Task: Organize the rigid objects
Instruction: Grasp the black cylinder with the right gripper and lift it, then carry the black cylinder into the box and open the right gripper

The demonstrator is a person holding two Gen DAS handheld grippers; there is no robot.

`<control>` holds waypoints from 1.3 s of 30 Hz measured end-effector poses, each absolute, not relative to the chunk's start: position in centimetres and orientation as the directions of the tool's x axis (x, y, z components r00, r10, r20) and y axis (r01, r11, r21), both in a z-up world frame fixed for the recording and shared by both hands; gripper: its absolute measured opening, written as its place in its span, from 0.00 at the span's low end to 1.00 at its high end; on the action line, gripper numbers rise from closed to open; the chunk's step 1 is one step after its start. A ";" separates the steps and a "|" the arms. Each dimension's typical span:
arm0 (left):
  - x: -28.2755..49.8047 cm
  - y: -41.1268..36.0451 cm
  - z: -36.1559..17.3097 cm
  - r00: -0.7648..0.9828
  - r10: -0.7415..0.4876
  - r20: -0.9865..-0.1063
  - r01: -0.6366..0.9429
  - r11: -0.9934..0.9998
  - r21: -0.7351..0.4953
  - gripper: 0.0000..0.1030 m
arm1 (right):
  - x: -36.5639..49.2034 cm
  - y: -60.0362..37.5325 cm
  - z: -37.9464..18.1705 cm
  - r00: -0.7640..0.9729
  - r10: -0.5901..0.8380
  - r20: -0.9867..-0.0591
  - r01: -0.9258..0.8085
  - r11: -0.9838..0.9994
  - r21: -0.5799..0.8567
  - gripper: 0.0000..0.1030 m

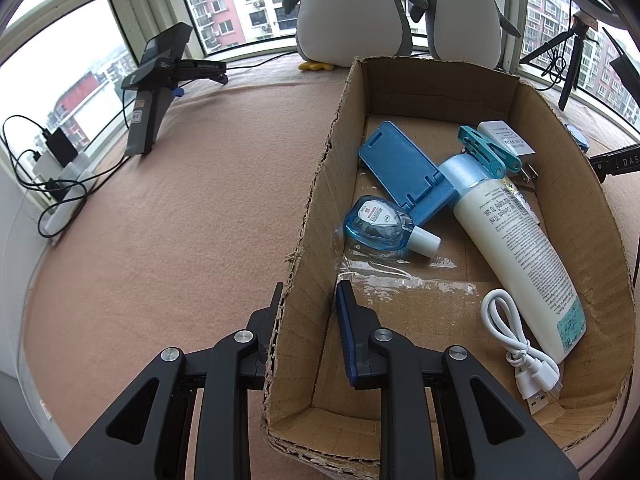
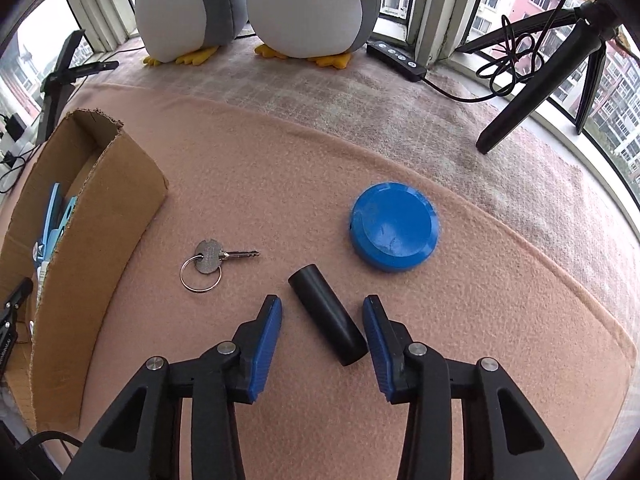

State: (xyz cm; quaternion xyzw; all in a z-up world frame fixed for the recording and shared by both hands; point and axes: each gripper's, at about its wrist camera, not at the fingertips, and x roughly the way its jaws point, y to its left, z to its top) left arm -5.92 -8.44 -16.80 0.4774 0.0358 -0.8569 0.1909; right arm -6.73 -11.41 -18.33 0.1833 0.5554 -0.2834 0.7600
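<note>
A cardboard box stands on the pink blanket. It holds a blue phone stand, a white tube, a blue floss case, a teal clip, a white charger and a white cable. My left gripper straddles the box's left wall, one finger outside, one inside; whether it pinches the wall is unclear. My right gripper is open around a black cylinder lying on the blanket. A key on a ring and a blue round case lie beyond it.
Two plush penguins sit at the window. A black tripod stands at the right, a black stand at the left with cables and chargers. The box is left of the right gripper.
</note>
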 end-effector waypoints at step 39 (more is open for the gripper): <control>-5.8 -8.7 -16.8 -0.471 -0.294 -0.831 0.370 -0.922 0.116 0.20 | 1.6 -1.2 -9.2 0.477 -0.200 -0.856 0.548 0.829 0.112 0.14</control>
